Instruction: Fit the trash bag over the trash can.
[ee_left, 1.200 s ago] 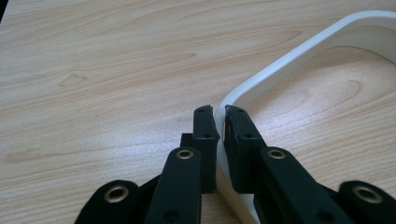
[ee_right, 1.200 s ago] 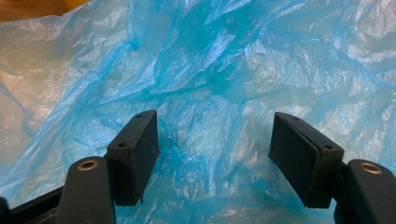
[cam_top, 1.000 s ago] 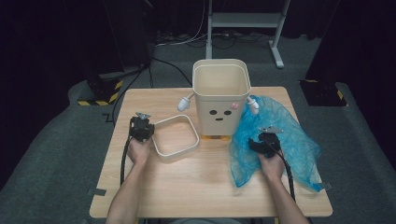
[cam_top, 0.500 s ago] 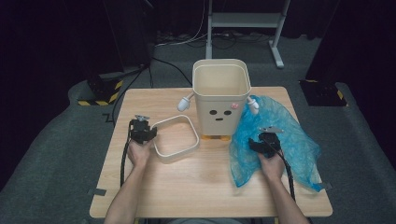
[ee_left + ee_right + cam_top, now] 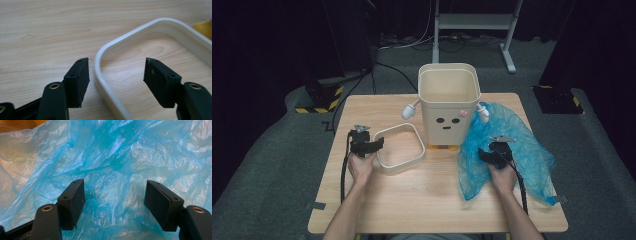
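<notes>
Cream rim frame (image 5: 399, 148) is lying flat on the wooden table (image 5: 422, 200) in the high view, just left of the cream bin (image 5: 448, 102) with the face on its front. The left tool (image 5: 368, 146) is sitting at the frame's left edge, a hand (image 5: 361, 167) gripping it from below. To the right of the bin, a crumpled blue plastic bag (image 5: 522, 150) is spreading over the table, and the right tool (image 5: 492, 154) is resting over it, held by the other hand (image 5: 503, 178).

From the left gripper view, the left tool (image 5: 116, 72) is standing spread, its jaws having just been opening. The frame's (image 5: 110, 52) rounded corner is running up between the two pads without either pad pressing on it; one pad is lying outside the rim over bare table (image 5: 45, 32), the other inside it.

From the right gripper view, the right tool (image 5: 115, 195) is also standing spread, hovering close over the wrinkled blue bag (image 5: 120, 157). Nothing is being pinched between its pads.
</notes>
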Demonstrator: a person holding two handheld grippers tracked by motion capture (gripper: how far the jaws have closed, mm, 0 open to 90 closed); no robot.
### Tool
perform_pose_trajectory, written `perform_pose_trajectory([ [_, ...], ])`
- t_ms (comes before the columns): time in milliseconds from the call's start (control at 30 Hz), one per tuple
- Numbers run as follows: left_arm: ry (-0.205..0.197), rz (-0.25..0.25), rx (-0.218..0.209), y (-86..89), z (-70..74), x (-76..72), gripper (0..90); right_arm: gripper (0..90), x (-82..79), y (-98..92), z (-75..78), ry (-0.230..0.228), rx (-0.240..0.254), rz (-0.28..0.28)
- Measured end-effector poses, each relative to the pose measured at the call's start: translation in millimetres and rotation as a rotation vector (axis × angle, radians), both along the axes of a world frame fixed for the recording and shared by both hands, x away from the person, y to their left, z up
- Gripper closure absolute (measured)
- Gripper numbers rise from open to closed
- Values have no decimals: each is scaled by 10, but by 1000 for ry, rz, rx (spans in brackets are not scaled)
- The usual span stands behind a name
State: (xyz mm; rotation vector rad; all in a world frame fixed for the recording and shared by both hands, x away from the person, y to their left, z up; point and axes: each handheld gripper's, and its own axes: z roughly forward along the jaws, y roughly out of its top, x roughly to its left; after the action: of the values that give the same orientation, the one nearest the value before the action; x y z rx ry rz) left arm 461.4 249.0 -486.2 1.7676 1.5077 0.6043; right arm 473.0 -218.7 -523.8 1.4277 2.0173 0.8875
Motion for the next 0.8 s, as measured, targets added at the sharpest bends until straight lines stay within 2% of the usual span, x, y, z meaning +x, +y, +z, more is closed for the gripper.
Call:
perform_pose_trajectory([
  [100, 8, -62, -8, -127, 23, -41, 351, 328, -1, 0, 0, -3, -6, 2],
  [167, 15, -100, 4, -217, 18, -55, 358, 364, -13, 0, 0, 9, 18, 3],
  [200, 15, -100, 4, -217, 18, -55, 366, 364, -13, 0, 0, 9, 18, 3],
  [233, 27, -122, 11, -292, -2, -52, 370, 422, -40, 20, 2, 3, 16, 5],
  [300, 34, -141, 6, -345, -32, -40, 373, 427, -47, 24, 3, -1, 12, 20],
  [433, 50, -157, -4, -439, -88, -15, 379, 383, -55, 27, 2, 5, 17, 11],
  [600, 79, -169, 22, -501, -146, 3, 388, 355, -66, 29, 43, 36, -5, 9],
  [633, 90, -163, 29, -507, -162, 13, 387, 349, -75, 27, 64, 40, 5, 7],
  [700, 114, -152, 20, -507, -216, 49, 388, 311, -107, -21, 169, 38, 64, -1],
  [733, 109, -148, 26, -517, -216, 47, 388, 290, -100, -36, 212, 47, 67, -4],
  [800, 111, -153, 26, -534, -219, 46, 391, 280, -85, -76, 306, 32, 68, -16],
])
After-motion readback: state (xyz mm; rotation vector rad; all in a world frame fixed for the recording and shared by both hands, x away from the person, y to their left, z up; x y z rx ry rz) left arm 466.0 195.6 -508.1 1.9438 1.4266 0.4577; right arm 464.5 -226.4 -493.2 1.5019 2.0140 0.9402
